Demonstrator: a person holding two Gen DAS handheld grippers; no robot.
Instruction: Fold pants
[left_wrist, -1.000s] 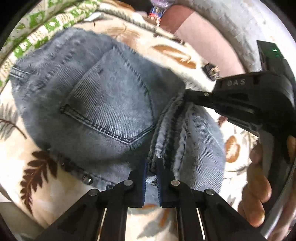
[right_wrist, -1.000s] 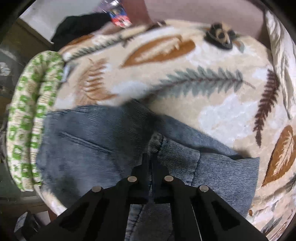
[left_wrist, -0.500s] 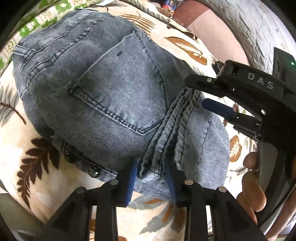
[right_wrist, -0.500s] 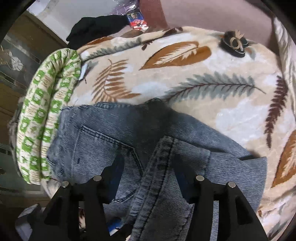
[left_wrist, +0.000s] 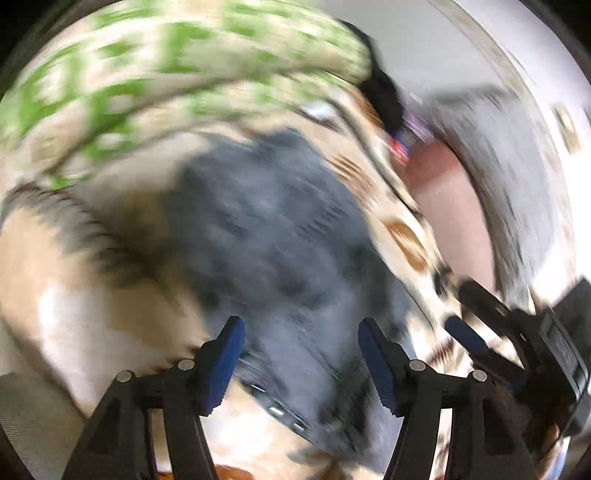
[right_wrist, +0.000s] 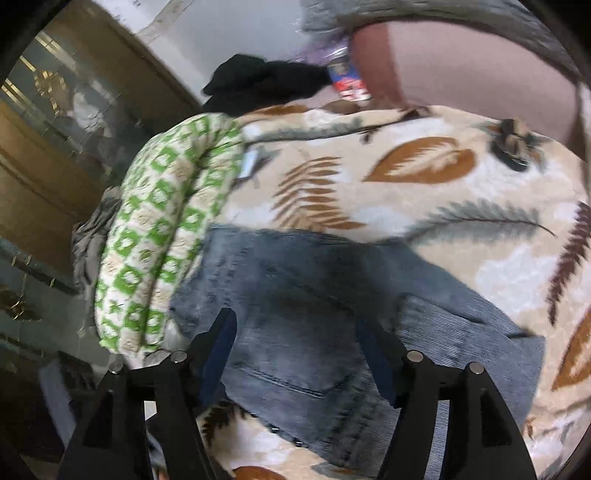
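Observation:
The folded blue-grey jeans (right_wrist: 325, 317) lie on a leaf-patterned blanket (right_wrist: 424, 206), back pocket up. In the left wrist view they are a blurred dark patch (left_wrist: 280, 243). My left gripper (left_wrist: 299, 354) is open and empty, raised above the jeans' near edge. My right gripper (right_wrist: 295, 343) is open and empty above the pocket side of the jeans. The right gripper also shows at the right edge of the left wrist view (left_wrist: 480, 325), with open jaws.
A green-and-white checked cushion (right_wrist: 159, 236) lies along the jeans' left side. A dark garment (right_wrist: 258, 81) and a small colourful box (right_wrist: 347, 81) sit at the blanket's far edge. A small dark object (right_wrist: 513, 144) lies on the blanket at far right. A wooden cabinet (right_wrist: 48, 155) stands left.
Both grippers, shut on the jeans' folded edge a second ago, have opened wide, let go and pulled back. The jeans stay folded on the blanket. The left view is now motion-blurred.

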